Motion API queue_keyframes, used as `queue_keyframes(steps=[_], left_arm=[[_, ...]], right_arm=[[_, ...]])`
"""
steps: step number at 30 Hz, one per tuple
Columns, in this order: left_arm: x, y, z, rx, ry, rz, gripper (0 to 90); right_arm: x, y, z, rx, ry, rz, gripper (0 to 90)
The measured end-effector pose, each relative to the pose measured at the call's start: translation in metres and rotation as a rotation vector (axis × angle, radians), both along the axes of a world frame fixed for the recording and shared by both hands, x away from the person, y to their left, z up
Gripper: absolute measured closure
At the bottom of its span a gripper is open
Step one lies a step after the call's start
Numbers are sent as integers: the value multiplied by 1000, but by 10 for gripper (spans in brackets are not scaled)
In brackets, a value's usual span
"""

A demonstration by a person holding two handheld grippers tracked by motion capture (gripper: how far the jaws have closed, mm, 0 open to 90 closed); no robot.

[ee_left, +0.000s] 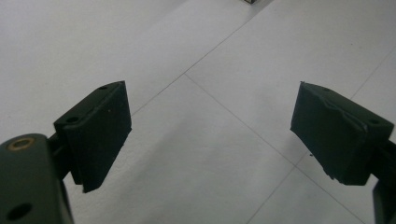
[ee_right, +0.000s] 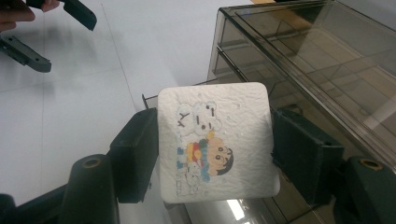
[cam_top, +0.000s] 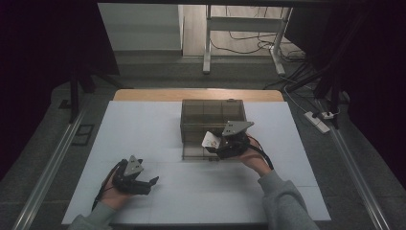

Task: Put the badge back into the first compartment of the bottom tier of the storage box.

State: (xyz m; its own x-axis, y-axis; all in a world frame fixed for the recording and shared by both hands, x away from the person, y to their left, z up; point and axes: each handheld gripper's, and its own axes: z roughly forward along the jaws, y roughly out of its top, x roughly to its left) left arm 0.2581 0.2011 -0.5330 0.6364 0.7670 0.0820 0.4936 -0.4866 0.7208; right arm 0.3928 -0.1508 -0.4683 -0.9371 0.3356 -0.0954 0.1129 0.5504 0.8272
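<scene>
- Two hand-held grippers work over a white table in the high view; the left gripper lies low near the table's front left, held in the person's left hand, its jaws spread with nothing between them
- Same view: the right gripper sits at the front edge of a smoky see-through box that stands at the middle of the table, and it pinches a small white square tile just in front of the box; the right hand and a grey sleeve come in from the bottom right
- Left gripper view: its own two black pads stand far apart above the bare white table surface, which is crossed by thin seam lines
- Right gripper view: the right gripper has its two black jaws pressed on the left and right edges of the white tile, which faces the camera and bears a cartoon drawing of a child and a white puppy
- Same view: the tile is held up just beside the box, whose clear walls and inner dividers rise to the right and behind it; the other gripper, jaws apart, shows well away at the top left
</scene>
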Motion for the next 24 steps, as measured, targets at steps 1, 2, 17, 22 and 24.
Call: queue_keyframes(steps=[1, 2, 17, 22, 24], left_arm=[[0, 0, 0, 1, 1, 1, 124], [0, 0, 0, 2, 1, 0, 124], [0, 0, 0, 0, 1, -2, 124], [0, 0, 0, 1, 3, -2, 124], [0, 0, 0, 0, 2, -3, 124]], right_arm=[[0, 1, 0, -2, 0, 2, 325], [0, 1, 0, -2, 1, 3, 325], [3, 15, -3, -2, 4, 22, 325], [5, 19, -5, -2, 7, 28, 325], [6, 21, -5, -2, 8, 28, 325]])
